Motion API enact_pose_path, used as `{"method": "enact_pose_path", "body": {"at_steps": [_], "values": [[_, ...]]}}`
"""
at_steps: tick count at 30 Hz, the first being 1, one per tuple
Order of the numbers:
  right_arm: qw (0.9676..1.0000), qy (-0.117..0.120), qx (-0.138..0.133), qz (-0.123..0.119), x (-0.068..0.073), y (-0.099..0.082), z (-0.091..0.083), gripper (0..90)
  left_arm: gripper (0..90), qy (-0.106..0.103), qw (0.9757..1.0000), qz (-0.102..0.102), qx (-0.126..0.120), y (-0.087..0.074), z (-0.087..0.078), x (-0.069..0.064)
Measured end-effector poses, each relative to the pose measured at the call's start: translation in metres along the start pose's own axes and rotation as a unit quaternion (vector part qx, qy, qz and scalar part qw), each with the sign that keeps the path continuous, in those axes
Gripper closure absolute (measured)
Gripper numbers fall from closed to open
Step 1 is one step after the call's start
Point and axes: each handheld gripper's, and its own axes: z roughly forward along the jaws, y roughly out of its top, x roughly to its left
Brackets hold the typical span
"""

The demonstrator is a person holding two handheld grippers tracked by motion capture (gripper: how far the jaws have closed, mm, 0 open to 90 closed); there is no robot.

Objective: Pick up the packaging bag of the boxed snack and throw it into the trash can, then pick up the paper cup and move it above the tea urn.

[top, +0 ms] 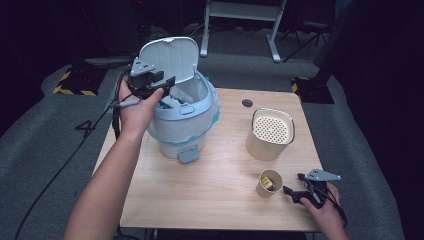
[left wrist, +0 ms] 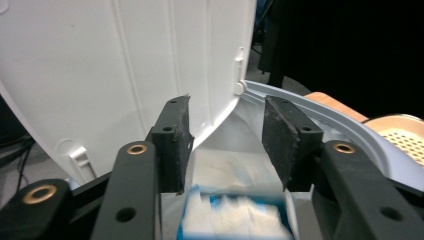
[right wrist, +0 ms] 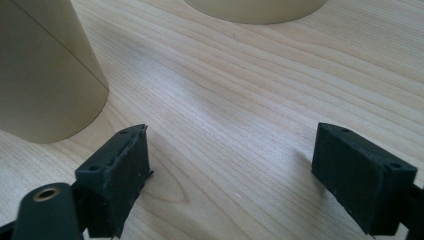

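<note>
The left gripper [left wrist: 227, 145] hangs half open over the bin [top: 186, 131], a light, soft tissue [left wrist: 235, 220] loose below its jaws; pinch its middle. The right gripper [right wrist: 230, 180] rests wide, empty.

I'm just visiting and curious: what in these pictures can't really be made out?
- Bin: its inside in the high view is hidden by the left gripper and the raised lid.
- White and blue thing below the gripper, left gripper view: blurred and cut off by the bottom edge.
- Small cup, high view: its yellowish contents are too small to identify.
- Cup, right gripper view: cut off by the top and left edges.
</note>
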Motion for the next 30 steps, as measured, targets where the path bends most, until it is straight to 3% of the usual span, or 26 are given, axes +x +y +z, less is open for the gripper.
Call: {"method": "enact_pose_path", "body": {"at_steps": [4,7,10,13,18,23,30], "values": [[1.0000,0.000,0.000,0.000,0.000,0.000,0.000,15.3,50.2,-0.019,0.9997,0.012,-0.003,-0.004,-0.010,-0.005],[1.0000,0.000,0.000,0.000,0.000,0.000,0.000,15.2,47.6,-0.050,0.9985,0.021,-0.011,-0.009,-0.021,-0.008],[1.0000,0.000,0.000,0.000,0.000,0.000,0.000,15.2,46.3,-0.090,0.9954,0.027,-0.016,-0.012,-0.032,-0.013],[1.0000,0.000,0.000,0.000,0.000,0.000,0.000,15.2,45.4,-0.110,0.9928,0.046,-0.012,-0.016,-0.040,-0.018],[1.0000,0.000,0.000,0.000,0.000,0.000,0.000,15.2,44.2,-0.156,0.9844,0.082,0.000,-0.025,-0.053,-0.031],[1.0000,0.000,0.000,0.000,0.000,0.000,0.000,15.2,43.5,-0.169,0.9800,0.105,0.010,-0.038,-0.063,-0.040],[1.0000,0.002,0.000,-0.001,0.000,0.000,0.000,15.2,40.7,-0.190,0.9749,0.112,0.034,-0.068,-0.067,-0.050]]}}
